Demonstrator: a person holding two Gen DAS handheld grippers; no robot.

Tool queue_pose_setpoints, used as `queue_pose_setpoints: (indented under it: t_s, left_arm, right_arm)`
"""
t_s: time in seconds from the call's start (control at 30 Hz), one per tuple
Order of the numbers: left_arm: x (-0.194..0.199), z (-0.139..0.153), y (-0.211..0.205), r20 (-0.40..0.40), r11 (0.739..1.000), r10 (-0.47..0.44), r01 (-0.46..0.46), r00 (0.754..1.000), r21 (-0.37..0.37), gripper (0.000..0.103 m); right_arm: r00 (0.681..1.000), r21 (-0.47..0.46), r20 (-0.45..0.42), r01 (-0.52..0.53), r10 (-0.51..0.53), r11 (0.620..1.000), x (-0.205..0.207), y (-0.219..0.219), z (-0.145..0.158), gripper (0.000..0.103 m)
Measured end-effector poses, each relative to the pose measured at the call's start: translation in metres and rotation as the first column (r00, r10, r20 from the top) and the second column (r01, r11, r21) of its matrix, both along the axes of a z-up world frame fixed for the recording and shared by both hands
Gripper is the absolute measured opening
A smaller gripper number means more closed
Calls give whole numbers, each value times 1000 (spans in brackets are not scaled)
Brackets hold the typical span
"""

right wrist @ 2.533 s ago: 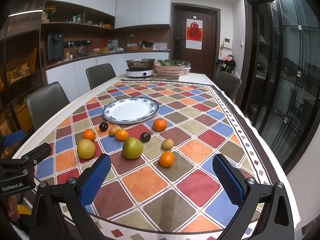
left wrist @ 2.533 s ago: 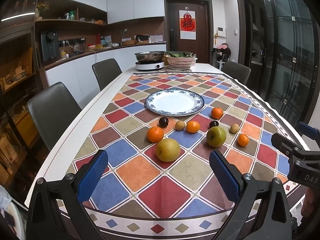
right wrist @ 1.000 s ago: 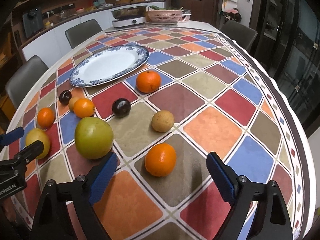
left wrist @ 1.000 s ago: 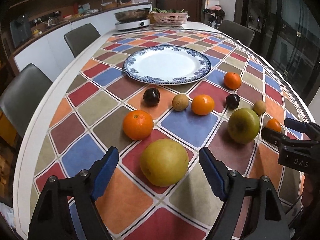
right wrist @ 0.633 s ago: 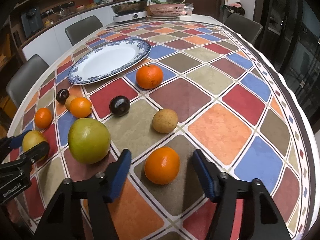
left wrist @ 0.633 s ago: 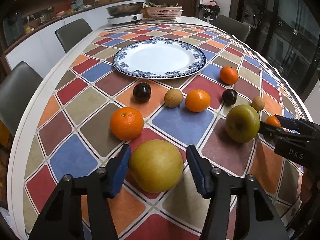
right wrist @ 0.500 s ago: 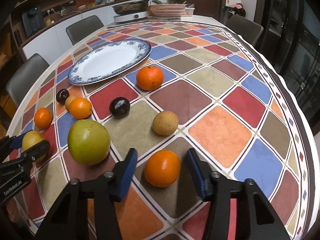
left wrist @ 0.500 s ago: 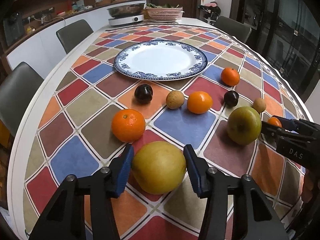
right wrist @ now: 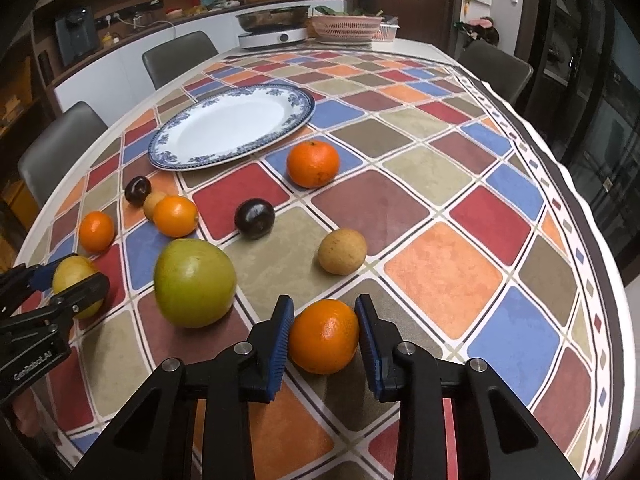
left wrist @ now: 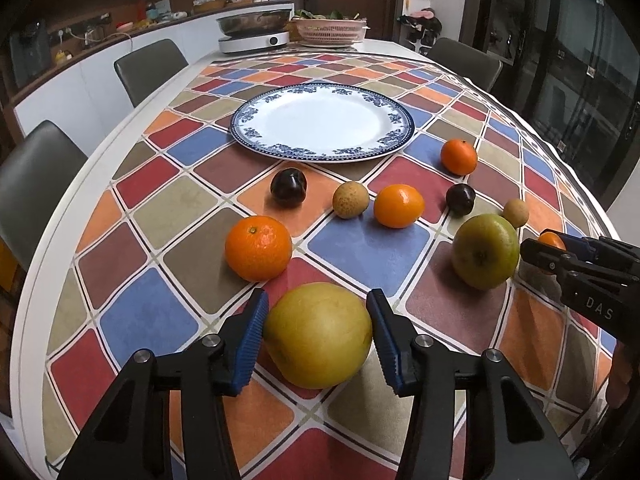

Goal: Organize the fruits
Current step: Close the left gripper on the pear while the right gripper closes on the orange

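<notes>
A large yellow pear [left wrist: 318,334] rests on the chequered tablecloth, and my left gripper [left wrist: 316,306] is shut on it, both blue pads against its sides. In the right wrist view my right gripper [right wrist: 323,314] has a small orange [right wrist: 324,336] between its closing jaws, and the pads touch its sides. Beyond them lie a green apple [left wrist: 486,250], three more oranges, two dark plums [left wrist: 289,186] and two small brown fruits [left wrist: 351,200]. Farther back, the blue-rimmed white plate [left wrist: 320,157] holds nothing.
The table edge runs close on the left [left wrist: 52,240] and on the right [right wrist: 600,216]. Grey chairs [left wrist: 148,64] stand along the left side. An electric cooker with a pan [left wrist: 256,34] and a pink basket [left wrist: 332,32] sit at the far end.
Both grippers came down close to the fruit. Their jaws then narrowed from wide apart onto the pear on the left and the small orange on the right.
</notes>
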State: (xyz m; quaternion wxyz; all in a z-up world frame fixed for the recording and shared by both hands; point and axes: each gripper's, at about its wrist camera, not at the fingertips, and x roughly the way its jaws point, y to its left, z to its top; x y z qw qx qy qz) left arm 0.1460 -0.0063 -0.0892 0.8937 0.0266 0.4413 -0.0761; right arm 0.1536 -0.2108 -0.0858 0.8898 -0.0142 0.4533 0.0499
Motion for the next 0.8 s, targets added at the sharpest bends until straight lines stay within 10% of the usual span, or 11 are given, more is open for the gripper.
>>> queue_pose_setpoints:
  t_s: [0.8]
  left_arm:
    - [-7, 54, 4, 118, 998, -36, 42, 992, -48, 50]
  right_arm:
    - [984, 36, 134, -125, 119, 992, -9, 16, 56, 33]
